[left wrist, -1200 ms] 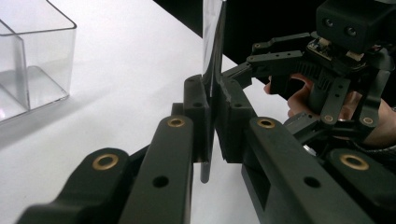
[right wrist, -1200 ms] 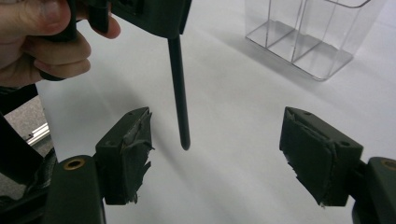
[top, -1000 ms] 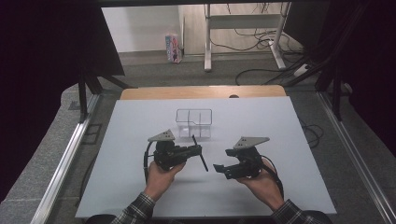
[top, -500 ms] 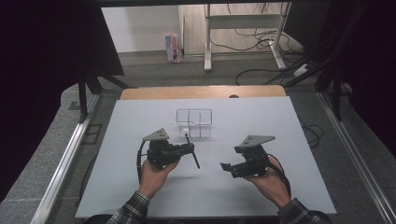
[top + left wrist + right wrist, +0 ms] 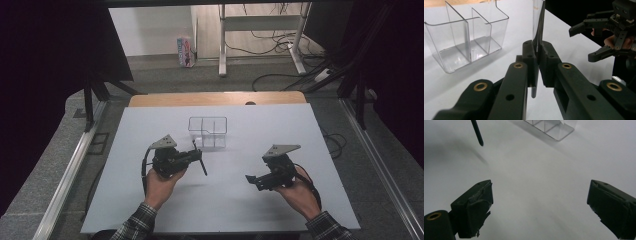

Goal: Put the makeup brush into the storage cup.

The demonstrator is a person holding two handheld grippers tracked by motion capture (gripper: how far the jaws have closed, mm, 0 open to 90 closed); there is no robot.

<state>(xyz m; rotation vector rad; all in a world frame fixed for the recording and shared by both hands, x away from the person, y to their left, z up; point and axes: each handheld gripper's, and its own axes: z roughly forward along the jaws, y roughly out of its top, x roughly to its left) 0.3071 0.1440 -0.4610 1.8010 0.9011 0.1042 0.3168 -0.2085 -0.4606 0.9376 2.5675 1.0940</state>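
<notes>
My left gripper (image 5: 537,72) is clamped on a thin dark pen (image 5: 199,156), gripping it partway along. The pen's long axis runs slantwise, upper end aimed at the clear box (image 5: 207,131), lower end toward my side of the white table (image 5: 325,130), hanging above it. The pen sits just in front of the box, apart from it. My right gripper (image 5: 255,180), well right of the box, has just been opening; its jaws stand wide with nothing between them
</notes>
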